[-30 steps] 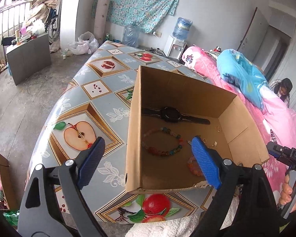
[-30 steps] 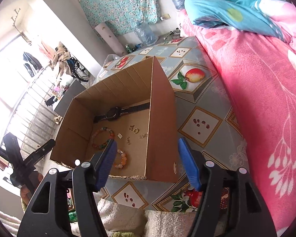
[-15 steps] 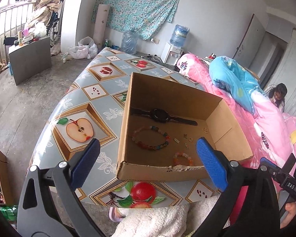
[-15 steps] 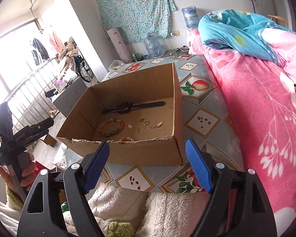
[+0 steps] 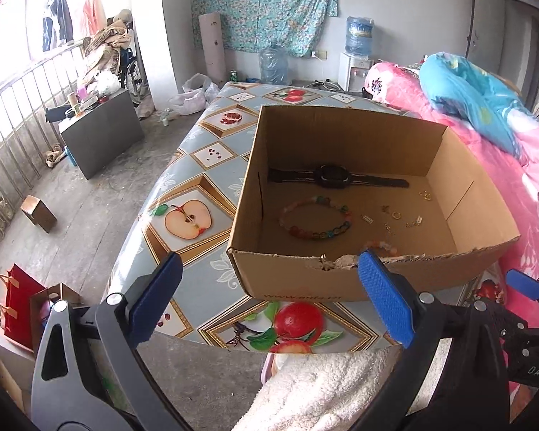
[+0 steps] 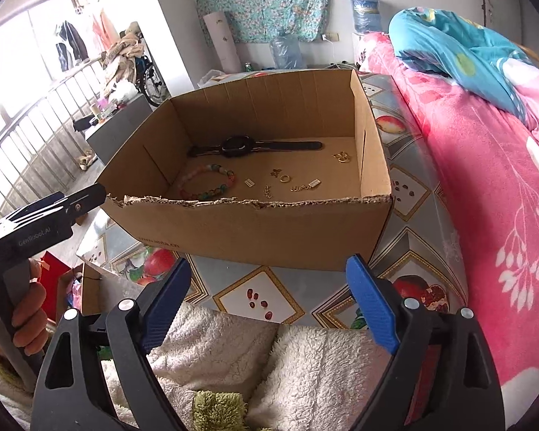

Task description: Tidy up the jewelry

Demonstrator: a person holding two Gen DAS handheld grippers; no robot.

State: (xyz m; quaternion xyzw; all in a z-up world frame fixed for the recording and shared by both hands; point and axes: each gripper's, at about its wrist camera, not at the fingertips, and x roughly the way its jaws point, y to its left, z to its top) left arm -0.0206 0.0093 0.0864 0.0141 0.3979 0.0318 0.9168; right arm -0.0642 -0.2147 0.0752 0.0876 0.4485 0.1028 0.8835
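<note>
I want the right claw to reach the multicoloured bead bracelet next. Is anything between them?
Yes: the torn near wall of the brown cardboard box stands between the open right claw and the multicoloured bead bracelet on the box floor. Above the rim nothing blocks it.

The matt corrugated cardboard box [image 5: 359, 280] is showing a ragged torn rim, the fruit-print tablecloth [image 5: 194, 194] is looking glossy, and small gold-coloured metal pieces [image 6: 298, 185] are glinting
</note>
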